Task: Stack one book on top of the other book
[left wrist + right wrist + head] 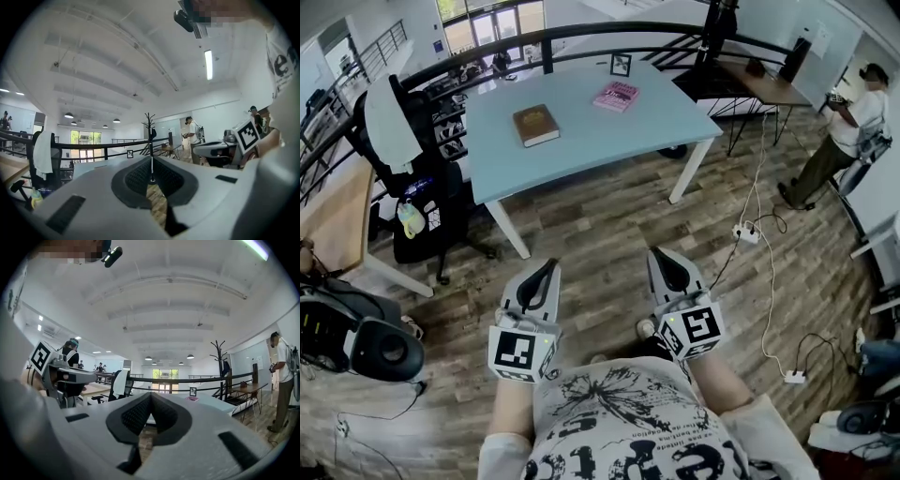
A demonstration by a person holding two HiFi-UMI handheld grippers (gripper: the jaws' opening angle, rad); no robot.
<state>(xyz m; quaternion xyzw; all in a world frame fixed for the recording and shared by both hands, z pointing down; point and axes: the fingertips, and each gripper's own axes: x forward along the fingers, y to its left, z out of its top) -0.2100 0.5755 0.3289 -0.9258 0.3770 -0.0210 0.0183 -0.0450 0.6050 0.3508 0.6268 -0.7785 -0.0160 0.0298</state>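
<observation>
Left claw (547, 270) and right claw (663, 258) are held pressed together, empty, since brown book (535, 125) and pink book (616, 96) are parked way off at 12 o'clock.

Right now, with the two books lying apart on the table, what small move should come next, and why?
Probably a step forward toward the table. The brown book and the pink book lie apart on it, unstacked, well beyond the left gripper and right gripper, which are held near the body with jaws shut and empty.
</observation>
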